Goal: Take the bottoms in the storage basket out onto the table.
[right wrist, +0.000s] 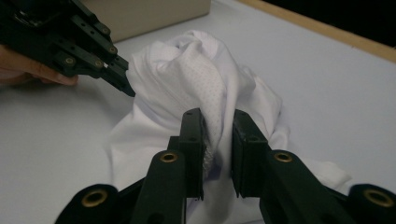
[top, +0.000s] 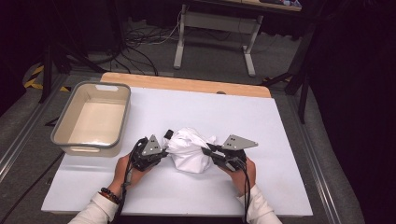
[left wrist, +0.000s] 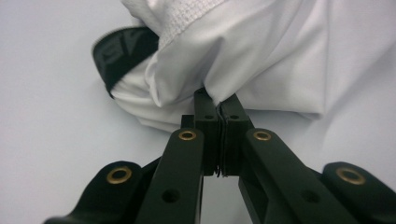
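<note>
- Sitting mid-table, right of the beige bin (top: 91, 119): bunched white garment (top: 189, 149).
- Left gripper (left wrist: 218, 105) pinched tight on a fold at its left edge.
- Right gripper (right wrist: 217, 128) clamped on a thick fold at its right side.

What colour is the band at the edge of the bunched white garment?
Black, with faint grey lettering; the band on the garment shows best in the left gripper view.
</note>
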The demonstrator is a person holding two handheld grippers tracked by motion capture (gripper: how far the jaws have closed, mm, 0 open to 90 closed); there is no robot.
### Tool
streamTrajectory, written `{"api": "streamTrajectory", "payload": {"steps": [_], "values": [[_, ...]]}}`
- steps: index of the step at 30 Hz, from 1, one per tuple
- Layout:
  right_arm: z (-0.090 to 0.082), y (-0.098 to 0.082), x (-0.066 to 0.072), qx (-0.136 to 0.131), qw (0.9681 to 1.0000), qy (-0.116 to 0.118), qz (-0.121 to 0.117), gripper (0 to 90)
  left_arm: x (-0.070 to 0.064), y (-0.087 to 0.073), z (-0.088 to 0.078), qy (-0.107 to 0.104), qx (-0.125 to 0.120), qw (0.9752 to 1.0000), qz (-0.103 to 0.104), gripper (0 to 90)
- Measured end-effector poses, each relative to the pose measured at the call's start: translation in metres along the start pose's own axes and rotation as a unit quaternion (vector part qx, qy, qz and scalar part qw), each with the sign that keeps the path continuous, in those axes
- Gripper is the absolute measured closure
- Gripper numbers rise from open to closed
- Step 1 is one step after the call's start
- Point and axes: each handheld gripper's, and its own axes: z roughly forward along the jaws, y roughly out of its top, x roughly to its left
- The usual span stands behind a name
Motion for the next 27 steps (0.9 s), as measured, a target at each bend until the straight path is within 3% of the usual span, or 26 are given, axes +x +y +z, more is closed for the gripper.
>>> {"api": "streamTrajectory", "payload": {"steps": [1,4,5,7,8,10,15,17,18,19,20,21,22,23,26,27], "values": [[-0.005,0.003,0.002,-0.01,0.9999,-0.004,-0.005,78.0,-0.003,0.006,-0.012,0.006,-0.025,0.9996,0.008,88.4],[-0.022,0.011,0.005,-0.038,0.9991,-0.016,-0.01,78.1,-0.01,0.02,-0.037,0.013,-0.07,0.9973,0.017,88.4],[-0.022,0.011,0.005,-0.038,0.9991,-0.016,-0.01,78.1,-0.01,0.02,-0.037,0.013,-0.07,0.9973,0.017,88.5],[-0.038,0.015,0.007,-0.065,0.9978,-0.014,-0.004,78.1,-0.02,0.034,-0.059,0.013,-0.106,0.9938,0.032,88.5],[-0.038,0.015,0.007,-0.065,0.9978,-0.014,-0.004,78.1,-0.02,0.034,-0.059,0.013,-0.106,0.9938,0.032,88.4],[-0.05,0.016,0.012,-0.076,0.9969,-0.018,-0.009,78.3,-0.03,0.042,-0.07,0.01,-0.125,0.9911,0.045,88.4],[-0.059,0.011,0.016,-0.064,0.9971,-0.037,-0.018,78.0,-0.038,0.045,-0.067,0.008,-0.114,0.9913,0.065,85.5],[-0.06,0.009,0.015,-0.057,0.997,-0.048,-0.02,78.0,-0.038,0.042,-0.062,0.003,-0.107,0.9927,0.056,73.6],[-0.06,0.007,0.014,-0.047,0.9966,-0.063,-0.023,78.2,-0.037,0.041,-0.06,0.011,-0.102,0.9932,0.054,73.6],[-0.061,0.001,0.009,-0.036,0.9961,-0.077,-0.022,79.1,-0.036,0.037,-0.055,0.006,-0.094,0.9946,0.044,61.6],[-0.063,-0.002,0.006,-0.033,0.9954,-0.087,-0.019,79.1,-0.036,0.037,-0.055,0.006,-0.094,0.9946,0.044,56.3],[-0.065,-0.004,0.003,-0.033,0.9946,-0.097,-0.015,80.3,-0.036,0.032,-0.05,-0.006,-0.074,0.9963,0.043,51.8],[-0.065,-0.004,0.003,-0.033,0.9946,-0.097,-0.015,80.3,-0.036,0.032,-0.05,-0.006,-0.074,0.9963,0.043,47.7],[-0.071,-0.01,-0.004,-0.031,0.9933,-0.112,-0.002,80.6,-0.037,0.028,-0.045,-0.002,-0.052,0.9976,0.045,43.0],[-0.076,-0.016,-0.009,-0.025,0.992,-0.124,0.009,80.3,-0.036,0.023,-0.041,-0.007,-0.035,0.9984,0.043,36.9],[-0.078,-0.022,-0.012,-0.024,0.9929,-0.114,0.024,70.0,-0.035,0.017,-0.037,-0.012,-0.015,0.9991,0.039,35.2]]}}
